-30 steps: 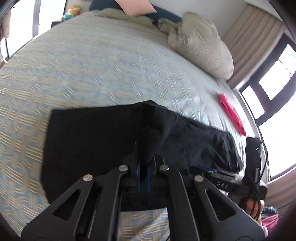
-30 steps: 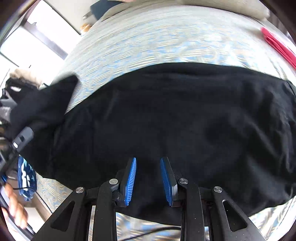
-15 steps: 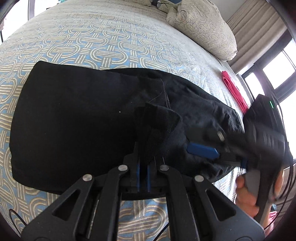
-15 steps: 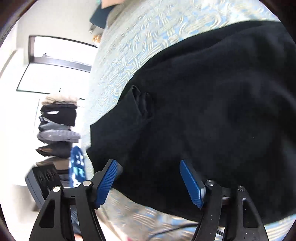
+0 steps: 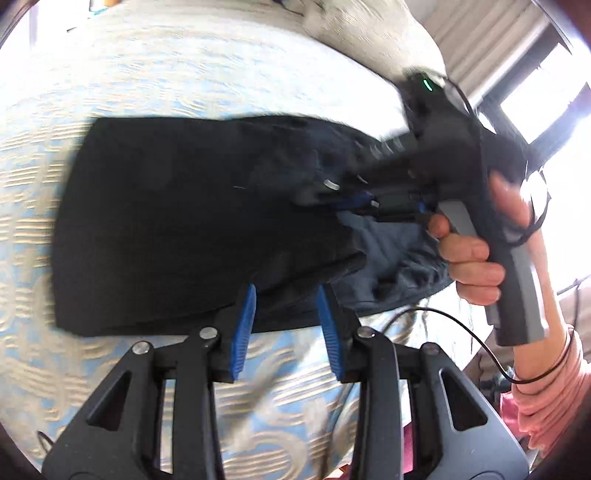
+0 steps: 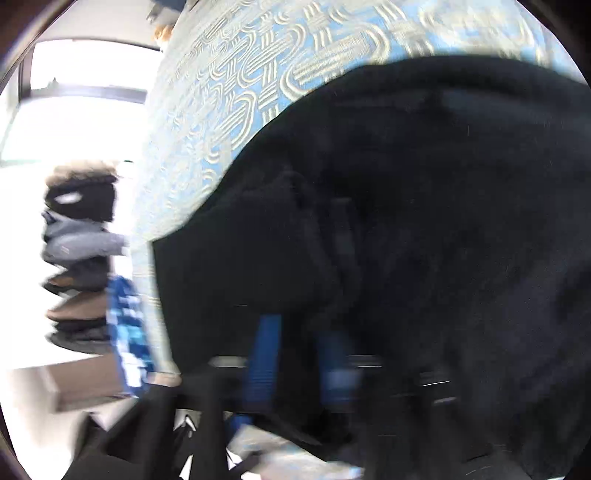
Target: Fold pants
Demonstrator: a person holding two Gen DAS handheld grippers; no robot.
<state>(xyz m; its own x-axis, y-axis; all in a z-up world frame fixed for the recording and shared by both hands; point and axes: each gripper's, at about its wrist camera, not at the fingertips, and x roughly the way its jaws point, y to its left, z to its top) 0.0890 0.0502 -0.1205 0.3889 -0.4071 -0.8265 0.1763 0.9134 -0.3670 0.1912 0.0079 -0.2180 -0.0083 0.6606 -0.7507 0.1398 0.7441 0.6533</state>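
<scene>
Pants, black and folded into a rough rectangle, lie across the patterned blue-and-cream bedspread in the left wrist view. The left gripper hangs over their near edge; its jaws have just been opening and stand apart, the blue pads clear of the cloth, with nothing pinched between them. To the right, the right gripper reaches in over the right end of the pants, held by a hand in a pink sleeve. A pale pillow sits at the far end of the bed.

Right wrist view: motion blur softens everything. The pants fill the middle and right of the picture, bunched in a fold just beyond the right gripper. Its jaws have just been closing and now pinch the pants' near edge between the blue pads. The bedspread runs off to the far left, and beyond it stands a stack of folded clothes.
</scene>
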